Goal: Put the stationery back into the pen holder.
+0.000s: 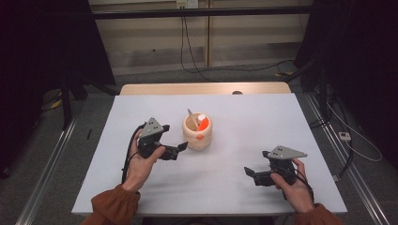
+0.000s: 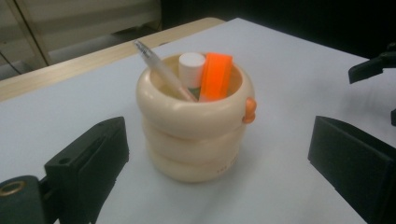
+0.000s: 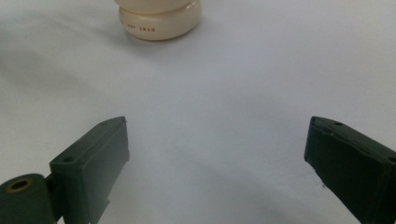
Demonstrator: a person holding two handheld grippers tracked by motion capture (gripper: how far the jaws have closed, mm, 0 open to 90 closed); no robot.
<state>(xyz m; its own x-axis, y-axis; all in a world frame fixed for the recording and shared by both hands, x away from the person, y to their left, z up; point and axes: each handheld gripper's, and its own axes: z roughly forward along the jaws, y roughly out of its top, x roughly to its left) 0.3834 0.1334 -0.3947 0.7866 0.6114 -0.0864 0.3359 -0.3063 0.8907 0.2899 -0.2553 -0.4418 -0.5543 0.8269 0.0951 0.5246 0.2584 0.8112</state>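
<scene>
A cream ring-shaped holder (image 1: pixel 197 132) stands upright near the middle of the white table (image 1: pixel 253 117). In the left gripper view the holder (image 2: pixel 194 135) contains a clear pen (image 2: pixel 163 70), a white cylinder (image 2: pixel 191 67) and a flat orange piece (image 2: pixel 215 77), and a small orange knob (image 2: pixel 250 111) sticks out of its side. My left gripper (image 1: pixel 177 150) sits just left of the holder, and its jaws (image 2: pixel 218 140) are open and clear of the holder's walls. My right gripper (image 1: pixel 253 174) rests at the front right, open (image 3: pixel 217 149) over bare table, with the holder's base (image 3: pixel 159 21) farther ahead.
A wooden strip (image 1: pixel 202 88) runs along the table's far edge. Cables (image 1: pixel 192 56) trail over the floor behind, and metal rails (image 1: pixel 47 168) flank the table. The right gripper's jaw (image 2: pixel 373 67) shows at the right of the left gripper view.
</scene>
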